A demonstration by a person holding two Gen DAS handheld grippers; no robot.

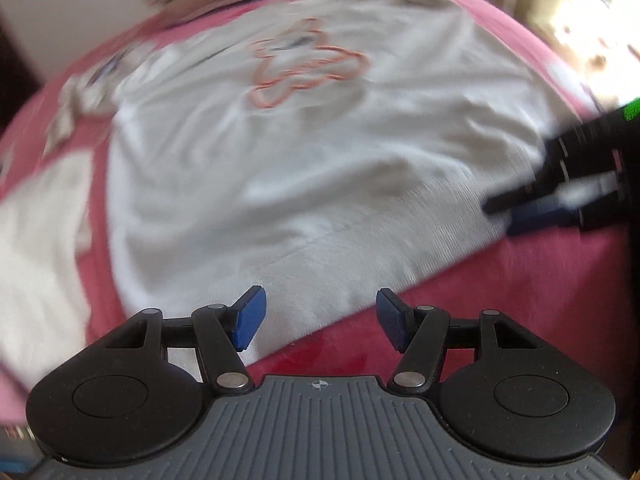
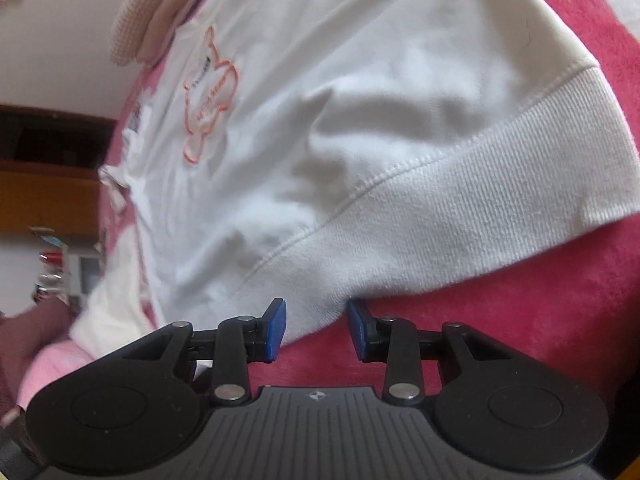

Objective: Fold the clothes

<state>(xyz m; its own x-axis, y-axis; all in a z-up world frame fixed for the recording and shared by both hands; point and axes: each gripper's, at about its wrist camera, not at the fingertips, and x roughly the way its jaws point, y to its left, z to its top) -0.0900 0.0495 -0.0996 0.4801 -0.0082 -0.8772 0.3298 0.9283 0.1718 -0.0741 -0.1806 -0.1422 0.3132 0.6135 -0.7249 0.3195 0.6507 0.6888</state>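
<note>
Nearest the lens in each wrist view sit the tongs, both with nothing between the blue pads. Left tongs [image 1: 318, 316] stand moderately wide, just short of the ribbed hem of the white sweatshirt [image 1: 304, 152]. Right tongs [image 2: 316, 330] stand narrower, pads apart, with the hem edge directly ahead of the gap and the hem corner off to the right. In the left view the right tongs [image 1: 516, 210] appear at the far right, tips at the garment's lower edge.

Location of the task item: the sweatshirt lies spread front-up on a pink blanket [image 2: 500, 320], hem toward the cameras, wrinkled across the body. A stack of beige folded textiles [image 2: 148, 24] sits beyond the collar end.

Failure risks, as judged from here:
- Pinching blanket pile together with the hem, because the fabric lies flat on a soft surface; the blanket would lift with the fold.
- Catching only the top layer of the hem, which would separate front from back and skew the fold.
- Uneven grip points between the two tongs, producing a slanted crease.
- Existing wrinkles being folded in.

Markings: an orange outline figure [image 2: 210, 96] is printed on the chest with small dark lettering inside; the text is too small and blurred to read. No brand is legible.
</note>
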